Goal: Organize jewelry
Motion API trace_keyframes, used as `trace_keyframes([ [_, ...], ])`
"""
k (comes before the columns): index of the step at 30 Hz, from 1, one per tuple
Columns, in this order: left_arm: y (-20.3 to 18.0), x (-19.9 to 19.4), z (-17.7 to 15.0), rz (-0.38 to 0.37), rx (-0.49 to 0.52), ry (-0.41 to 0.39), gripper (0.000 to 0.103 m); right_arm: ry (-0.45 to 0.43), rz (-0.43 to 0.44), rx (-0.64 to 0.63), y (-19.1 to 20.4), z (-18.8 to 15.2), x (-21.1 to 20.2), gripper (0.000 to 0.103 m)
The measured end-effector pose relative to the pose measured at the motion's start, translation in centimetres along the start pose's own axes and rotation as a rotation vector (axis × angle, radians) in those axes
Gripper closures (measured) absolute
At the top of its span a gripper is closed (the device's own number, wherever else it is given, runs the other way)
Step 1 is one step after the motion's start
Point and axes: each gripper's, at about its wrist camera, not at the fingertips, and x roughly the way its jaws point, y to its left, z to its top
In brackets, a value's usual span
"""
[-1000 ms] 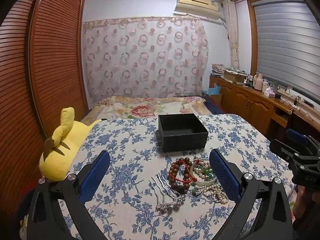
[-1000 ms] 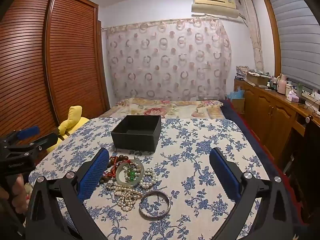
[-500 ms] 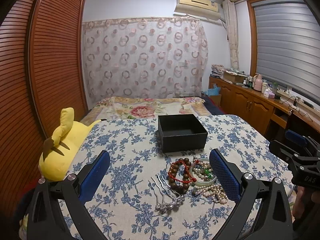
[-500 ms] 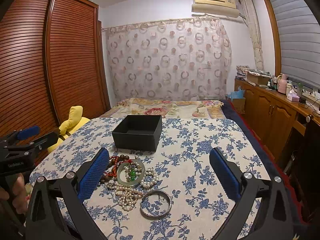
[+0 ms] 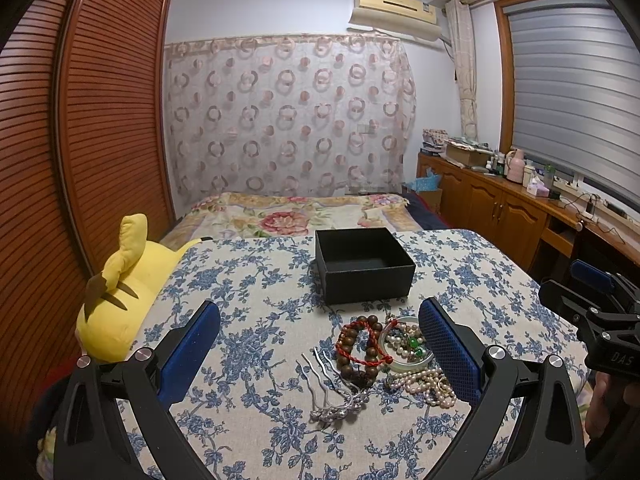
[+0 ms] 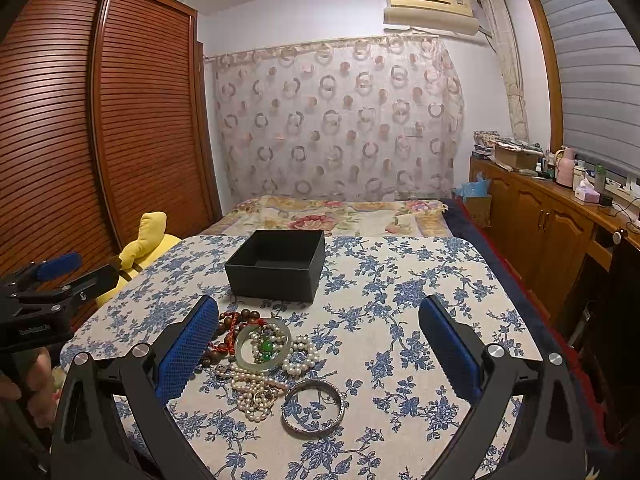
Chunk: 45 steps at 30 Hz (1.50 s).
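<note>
Here, both tools hover above a table draped in a blue-flowered cloth (image 5: 248,344), each with its blue-padded fingers spread wide and nothing between them. The left gripper (image 5: 320,346) frames the jewelry heap from the near edge; the right gripper (image 6: 318,344) does the same from a spot further toward three o'clock, so the heap sits by its left pad.

Nearest in the left view, at about six o'clock of the pile, lies a silver hair comb (image 5: 332,392), its prongs pointing away. Just beyond it rests a brown wooden bead bracelet (image 5: 354,344) with a red cord bracelet (image 5: 370,350) lying across it. At three o'clock of these a pale jade bangle (image 5: 404,354) rings some pearls and a green bead, and a tangle of pearl strands (image 5: 420,382) spills toward the near side, touching the bangle.

In the right view a silver bangle (image 6: 313,406) lies nearest, just beside the pearls at their four o'clock.

Farther back, at twelve o'clock of the heap and apart from it, stands an open black box (image 5: 364,264); its inside looks dark and bare. At nine o'clock, off the table edge, sits a yellow plush toy (image 5: 120,292). Beyond the table a bed (image 5: 296,216) with a floral cover reaches to a curtain (image 5: 288,120) patterned with rings.
</note>
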Motion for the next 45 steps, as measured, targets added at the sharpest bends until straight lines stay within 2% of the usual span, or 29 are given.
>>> trace_keyframes([
  [38, -0.35, -0.15, 0.07, -0.001, 0.0, 0.001, 0.007, 0.0, 0.002, 0.004, -0.43, 0.21, -0.27, 0.002],
  [45, -0.26, 0.43, -0.66, -0.01, 0.002, 0.027, 0.007, 0.029, 0.026, -0.002, -0.46, -0.25, 0.09, 0.002],
])
